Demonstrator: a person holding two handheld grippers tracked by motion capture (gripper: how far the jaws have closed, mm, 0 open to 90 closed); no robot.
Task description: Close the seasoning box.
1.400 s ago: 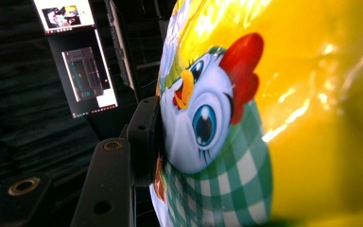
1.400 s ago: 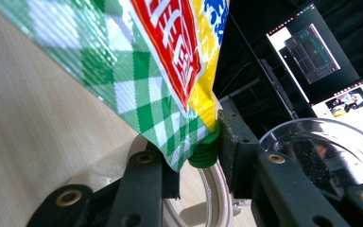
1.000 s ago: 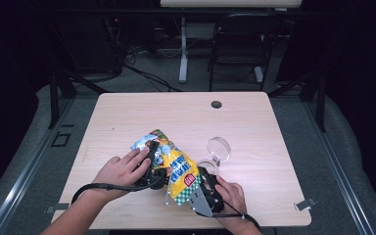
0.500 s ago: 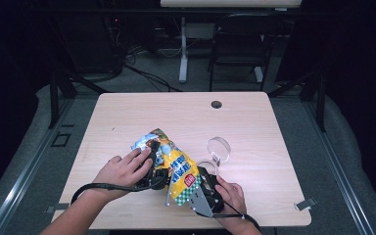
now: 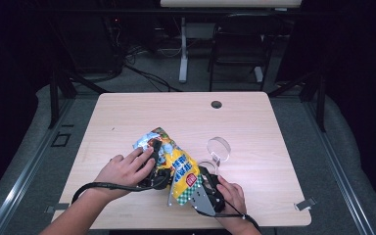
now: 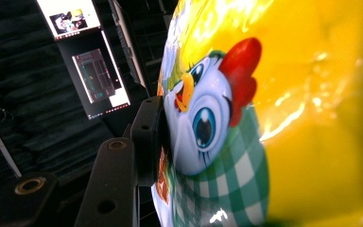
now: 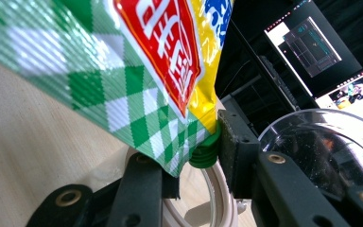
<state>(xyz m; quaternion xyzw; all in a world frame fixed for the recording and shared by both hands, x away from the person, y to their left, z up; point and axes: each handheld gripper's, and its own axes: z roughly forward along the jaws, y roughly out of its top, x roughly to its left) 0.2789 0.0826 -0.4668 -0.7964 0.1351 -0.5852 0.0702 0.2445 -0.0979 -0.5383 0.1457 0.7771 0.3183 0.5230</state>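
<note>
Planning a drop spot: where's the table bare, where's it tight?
Bare: the far half of the table up to the grommet hole, and the right edge past the clear round lid. Crowded: front centre, both grippers on the snack bag.

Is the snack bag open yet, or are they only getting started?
Done: both grippers have hold of the snack bag, the left gripper beside the printed chicken, the right gripper on the checked corner. In hand: the bag is lifted between them above the table. Left: I see no tear or opening yet, and the clear dish waits beside.
</note>
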